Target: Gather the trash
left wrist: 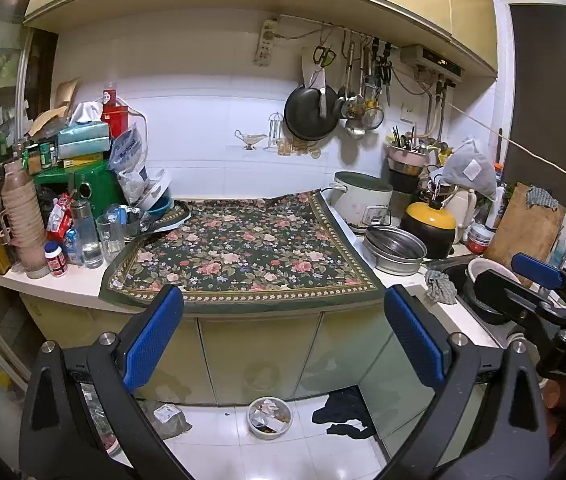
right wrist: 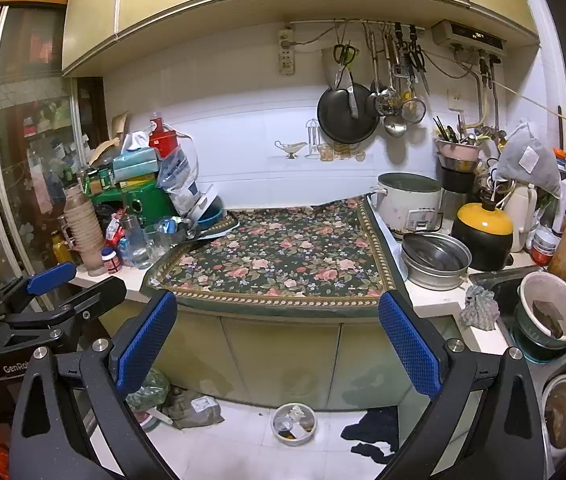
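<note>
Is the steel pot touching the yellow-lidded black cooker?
Cannot tell. In both wrist views the steel pot overlaps the yellow-lidded black cooker, hiding any gap.

A small round bowl point(left wrist: 269, 417) full of scraps and bits of paper sits on the white floor, at about 6 o'clock from the flowery cloth. A crumpled grey packet point(left wrist: 169, 420) lies at its 9 o'clock. A dark rag point(left wrist: 345, 412) lies in a heap at its 3 o'clock.

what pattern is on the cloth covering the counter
The cloth is dark green with pink roses and a pale dotted border; it shows best in the right wrist view.
</note>
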`<state>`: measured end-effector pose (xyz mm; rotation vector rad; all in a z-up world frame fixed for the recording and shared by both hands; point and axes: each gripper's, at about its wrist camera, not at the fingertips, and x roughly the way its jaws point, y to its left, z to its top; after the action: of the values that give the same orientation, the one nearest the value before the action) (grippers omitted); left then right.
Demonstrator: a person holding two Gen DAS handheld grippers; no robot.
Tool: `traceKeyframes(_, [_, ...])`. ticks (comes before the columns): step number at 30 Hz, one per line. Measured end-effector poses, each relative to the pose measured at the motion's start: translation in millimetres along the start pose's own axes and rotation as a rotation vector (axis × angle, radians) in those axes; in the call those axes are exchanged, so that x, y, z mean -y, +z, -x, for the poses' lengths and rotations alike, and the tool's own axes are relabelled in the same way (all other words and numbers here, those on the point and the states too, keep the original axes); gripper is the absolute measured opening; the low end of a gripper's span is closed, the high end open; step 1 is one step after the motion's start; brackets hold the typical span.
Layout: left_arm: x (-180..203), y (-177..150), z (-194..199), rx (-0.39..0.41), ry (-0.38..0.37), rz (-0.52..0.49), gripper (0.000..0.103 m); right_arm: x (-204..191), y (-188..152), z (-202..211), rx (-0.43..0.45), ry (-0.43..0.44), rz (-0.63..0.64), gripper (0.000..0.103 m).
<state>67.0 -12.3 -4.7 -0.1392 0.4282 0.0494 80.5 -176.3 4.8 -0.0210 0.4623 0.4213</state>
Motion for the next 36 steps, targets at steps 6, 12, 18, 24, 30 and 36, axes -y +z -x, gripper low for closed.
traceKeyframes(6, [0.3,-0.7,2.8,0.005,-0.004,0.002,0.101,-6.0,-0.3,1.2,-0.005,0.003,0.002,0.1])
traceKeyframes(12, [0.0,0.3,5.0,0.016,0.001,0.001,0.101,-6.2,1.1,1.1,-0.002,0.01,0.004,0.1])
traceKeyframes(18, [-0.8,1.8,2.7,0.014,-0.008,0.014,0.101,-6.4,1.3,0.8,-0.002,0.011,0.003,0.1])
traceKeyframes(24, [0.5,2.7,-1.5,0.008,-0.006,0.007,0.101,-4.5,2.7,-1.3,-0.008,0.017,-0.002,0.1])
traceKeyframes(30, [3.0,2.6,-8.3,-0.009,-0.016,0.01,0.101,-2.6,3.9,-5.9,-0.016,0.019,-0.006,0.1])
traceKeyframes(36, [6.0,1.4,-17.4,-0.026,-0.007,0.01,0.101,-0.9,3.0,-14.7,-0.03,0.02,-0.013,0.1])
